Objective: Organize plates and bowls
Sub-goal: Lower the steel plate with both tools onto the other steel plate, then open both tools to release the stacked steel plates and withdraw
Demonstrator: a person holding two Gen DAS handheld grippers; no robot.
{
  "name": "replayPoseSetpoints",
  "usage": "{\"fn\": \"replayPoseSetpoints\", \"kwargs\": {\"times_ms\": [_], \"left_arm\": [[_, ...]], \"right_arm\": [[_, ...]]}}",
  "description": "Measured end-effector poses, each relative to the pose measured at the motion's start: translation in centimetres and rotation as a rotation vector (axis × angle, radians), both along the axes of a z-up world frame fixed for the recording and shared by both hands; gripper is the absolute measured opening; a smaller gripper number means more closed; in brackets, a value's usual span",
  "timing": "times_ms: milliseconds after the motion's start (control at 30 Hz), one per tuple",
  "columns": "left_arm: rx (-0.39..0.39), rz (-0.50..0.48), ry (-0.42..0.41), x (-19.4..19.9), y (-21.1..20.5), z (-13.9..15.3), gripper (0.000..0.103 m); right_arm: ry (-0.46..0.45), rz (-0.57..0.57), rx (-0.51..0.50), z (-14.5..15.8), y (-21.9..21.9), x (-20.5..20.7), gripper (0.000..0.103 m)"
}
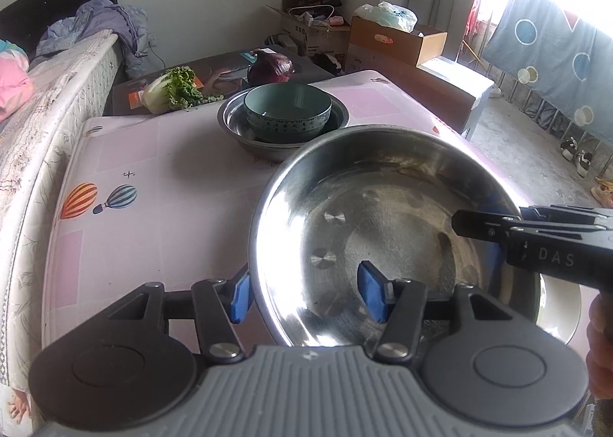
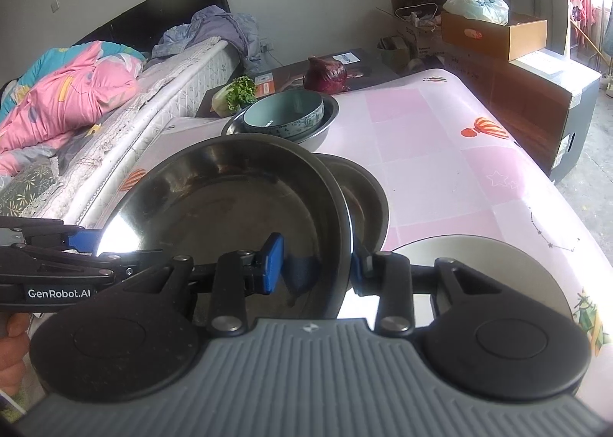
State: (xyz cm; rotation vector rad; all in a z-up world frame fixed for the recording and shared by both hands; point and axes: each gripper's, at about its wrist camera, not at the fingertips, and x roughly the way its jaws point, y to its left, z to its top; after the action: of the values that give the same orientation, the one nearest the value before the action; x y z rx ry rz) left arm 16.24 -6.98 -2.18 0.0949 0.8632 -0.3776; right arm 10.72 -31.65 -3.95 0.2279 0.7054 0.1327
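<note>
A wide, shallow stainless-steel basin [image 1: 383,237] is held in the air above the pink, balloon-patterned surface [image 1: 153,176], gripped from two sides. The left tool [image 1: 306,297] straddles the basin's near rim, one blue pad [image 1: 239,299] outside the wall and the other inside; whether the pads press on the metal cannot be told. The right tool [image 2: 318,266] pinches the opposite rim, one blue pad [image 2: 272,264] inside and the other hidden behind the wall. Under the lifted basin, a smaller steel dish [image 2: 364,195] and a pale round plate [image 2: 479,276] rest on the surface. Farther back, a blue-green ceramic bowl [image 1: 287,111] sits inside another steel basin [image 1: 283,130]. Beyond that lie a leafy cabbage [image 1: 172,92] and a purple cabbage [image 1: 270,67], with a bed [image 2: 76,111] alongside and cardboard boxes [image 1: 394,38] by the wall.
</note>
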Motion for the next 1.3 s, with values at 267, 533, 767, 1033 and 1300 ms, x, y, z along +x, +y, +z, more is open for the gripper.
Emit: {"fn": "replayPoseSetpoints", "kwargs": {"times_ms": [267,533,767,1033,1300], "left_arm": [[-0.011,-0.003,0.075,2.9,-1.5,-2.2,0.057],[-0.021,0.000,0.095,4.2,-1.9,-2.7,0.057],[-0.044,0.032,0.093,4.4,-1.5,-2.7,0.057],[-0.083,0.061,0.069,3.4,-0.6,-1.9,0.057],[-0.111,-0.024,0.022,-0.8,-1.5,-0.9,0.062]], "right_arm": [[0.091,-0.012,0.044,-1.8,-2.5,3.9,0.035],[0.149,-0.016,0.087,-3.4,-3.4,5.8,0.036],[0.146,-0.012,0.093,-3.4,-3.6,6.3,0.037],[0.126,-0.015,0.084,-3.1,-3.7,6.0,0.040],[0.005,-0.024,0.110,-1.2,-6.9,1.3,0.041]]}}
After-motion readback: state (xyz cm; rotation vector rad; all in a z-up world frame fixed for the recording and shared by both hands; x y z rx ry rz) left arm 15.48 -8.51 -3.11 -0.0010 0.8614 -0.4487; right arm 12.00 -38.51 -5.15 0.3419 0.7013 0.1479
